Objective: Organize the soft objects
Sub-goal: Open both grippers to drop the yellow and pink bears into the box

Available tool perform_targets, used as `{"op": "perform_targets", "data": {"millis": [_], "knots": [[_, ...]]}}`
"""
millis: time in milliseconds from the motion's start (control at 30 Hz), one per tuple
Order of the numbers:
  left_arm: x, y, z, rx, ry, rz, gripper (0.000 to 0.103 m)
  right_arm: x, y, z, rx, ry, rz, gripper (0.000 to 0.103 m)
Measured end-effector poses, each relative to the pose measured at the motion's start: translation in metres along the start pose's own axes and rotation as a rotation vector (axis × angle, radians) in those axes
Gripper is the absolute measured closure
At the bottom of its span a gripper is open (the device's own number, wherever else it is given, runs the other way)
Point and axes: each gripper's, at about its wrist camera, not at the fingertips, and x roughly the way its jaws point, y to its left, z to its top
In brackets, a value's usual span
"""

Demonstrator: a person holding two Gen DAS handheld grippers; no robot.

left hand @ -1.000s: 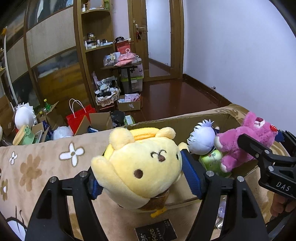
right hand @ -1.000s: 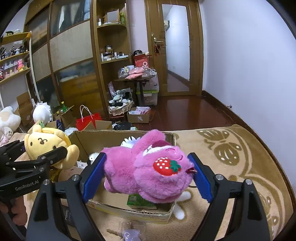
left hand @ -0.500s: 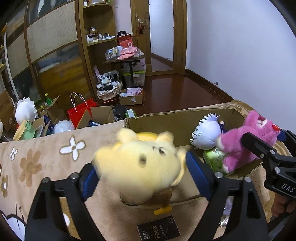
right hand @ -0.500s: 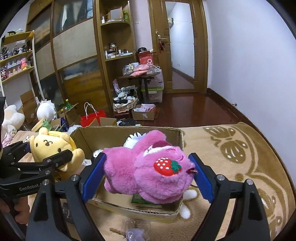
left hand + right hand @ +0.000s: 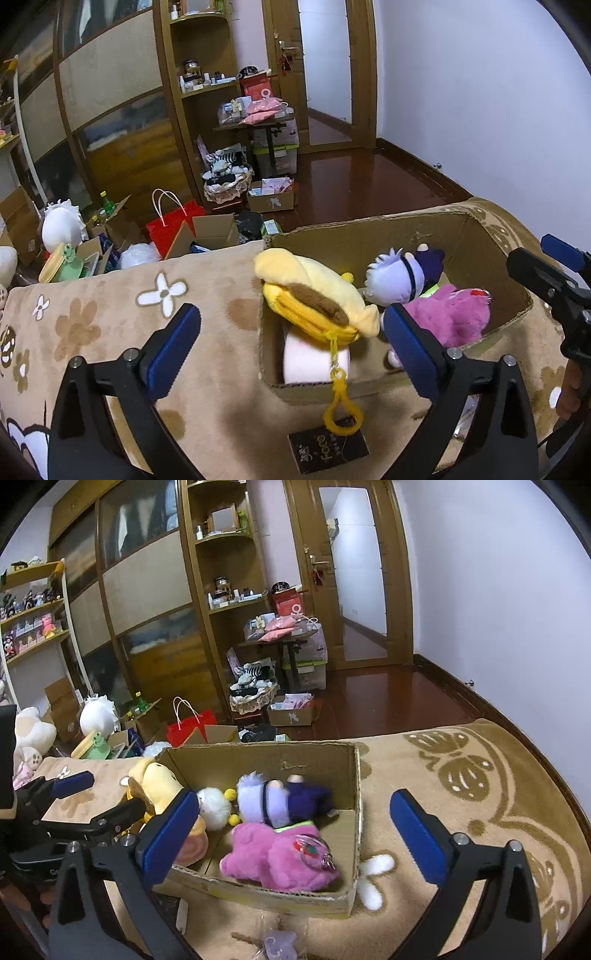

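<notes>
Yellow plush (image 5: 314, 295) and pink plush (image 5: 280, 853) lie in the cardboard box (image 5: 354, 775), beyond both spread, empty claws.

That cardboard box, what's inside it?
The cardboard box holds a pink plush, a purple-haired doll, a white pompom toy, a yellow plush and a pink roll. Anything beneath them is hidden.

A patterned tan blanket (image 5: 461, 775) carries the cardboard box (image 5: 280, 760) directly.

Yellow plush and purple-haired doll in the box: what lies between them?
A small white plush, seen in the right wrist view between the yellow plush and the doll.
</notes>
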Motion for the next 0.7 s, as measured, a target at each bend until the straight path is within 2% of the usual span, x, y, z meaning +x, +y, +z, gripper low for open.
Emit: {"op": "perform_targets", "data": {"millis": [500,700], "knots": [[-0.06,0.008,-0.018,0.009,-0.007,0.017,0.003,-0.049,0.01,-0.003,0.008,-0.019,-0.01,0.0],[-0.078,0.009,-0.022,0.002,-0.011,0.018,0.003,-0.065,0.014,-0.008,-0.016,-0.008,-0.045,0.0]]}}
